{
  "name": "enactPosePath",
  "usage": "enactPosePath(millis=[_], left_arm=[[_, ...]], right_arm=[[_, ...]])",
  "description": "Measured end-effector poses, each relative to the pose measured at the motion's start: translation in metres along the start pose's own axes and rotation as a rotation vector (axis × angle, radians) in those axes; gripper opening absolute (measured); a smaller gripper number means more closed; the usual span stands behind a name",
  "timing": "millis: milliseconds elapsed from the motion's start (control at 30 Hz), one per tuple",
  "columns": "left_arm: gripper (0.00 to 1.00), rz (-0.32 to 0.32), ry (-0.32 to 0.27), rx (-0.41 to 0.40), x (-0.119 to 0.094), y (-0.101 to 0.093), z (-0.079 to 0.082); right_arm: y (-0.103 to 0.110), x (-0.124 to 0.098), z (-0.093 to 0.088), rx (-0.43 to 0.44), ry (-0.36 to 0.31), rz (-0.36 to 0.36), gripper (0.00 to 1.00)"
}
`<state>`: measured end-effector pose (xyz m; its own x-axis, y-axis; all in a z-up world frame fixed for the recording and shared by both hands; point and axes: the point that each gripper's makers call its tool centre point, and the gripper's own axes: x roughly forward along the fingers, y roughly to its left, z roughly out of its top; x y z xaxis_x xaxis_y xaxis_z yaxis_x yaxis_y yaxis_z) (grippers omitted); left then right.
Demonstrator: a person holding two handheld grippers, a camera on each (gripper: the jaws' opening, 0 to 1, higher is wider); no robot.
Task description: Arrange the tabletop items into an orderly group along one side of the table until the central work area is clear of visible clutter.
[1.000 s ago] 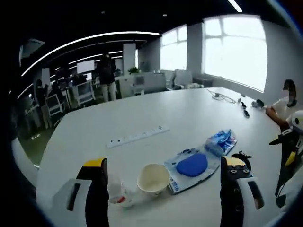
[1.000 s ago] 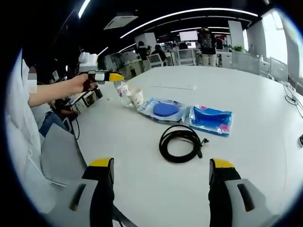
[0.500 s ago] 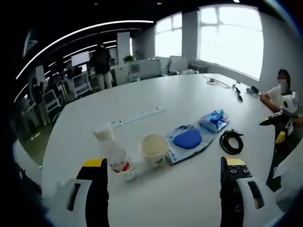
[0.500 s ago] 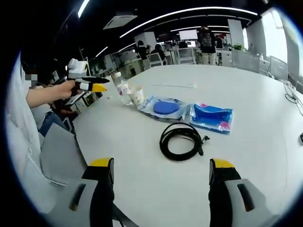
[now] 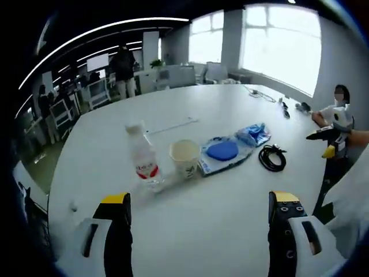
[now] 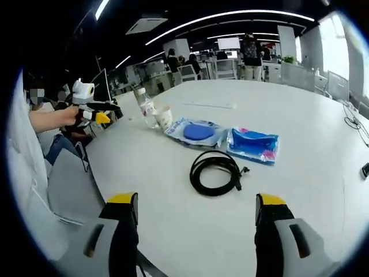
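1. The left gripper (image 5: 196, 216) has its jaws wide apart and holds nothing; it is over the near edge of the white oval table (image 5: 230, 231), well apart from the items.
2. The right gripper (image 6: 196, 216) is also wide open and holds nothing, above a bare part of the table, near the black coiled cable (image 6: 214, 173).
3. The items lie in a rough row: a clear plastic bottle with a red label (image 5: 142, 163), upright; just beside it a white paper cup (image 5: 184, 157); then a flat clear packet with a blue round pad (image 5: 222, 153) and a blue crumpled plastic bag (image 5: 252, 134). The cable lies apart from this row, nearer to the person.
4. I judge the step in hand is a pause between placements, with both grippers free.
5. The next move probably calls for the right gripper to come down on the cable, close on its loops and bring it in line with the others.
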<state>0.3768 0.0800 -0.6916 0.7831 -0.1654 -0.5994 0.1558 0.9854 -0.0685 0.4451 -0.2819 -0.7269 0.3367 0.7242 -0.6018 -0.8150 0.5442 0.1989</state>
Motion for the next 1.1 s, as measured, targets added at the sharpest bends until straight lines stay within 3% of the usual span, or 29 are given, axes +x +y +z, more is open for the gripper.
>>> enactPosePath(millis=[167,500,900,1100], left_arm=[[0.97,-0.011,0.012,0.035,-0.011,-0.005,-0.011],[0.97,-0.042,-0.021,-0.011,-0.034,-0.009,-0.021],[0.97,-0.035,-0.036,-0.051,-0.062,0.002,-0.042],[0.97,-0.035,-0.015,-0.050,-0.069,0.011,-0.051]], right_arm=[[-0.004,-0.005,0.000,-0.005,-0.004,-0.014,0.83],[-0.008,-0.019,-0.003,-0.006,-0.013,-0.048,0.84],[-0.015,-0.041,-0.020,0.008,-0.009,-0.113,0.87],[-0.017,-0.047,-0.023,0.025,-0.007,-0.140,0.87]])
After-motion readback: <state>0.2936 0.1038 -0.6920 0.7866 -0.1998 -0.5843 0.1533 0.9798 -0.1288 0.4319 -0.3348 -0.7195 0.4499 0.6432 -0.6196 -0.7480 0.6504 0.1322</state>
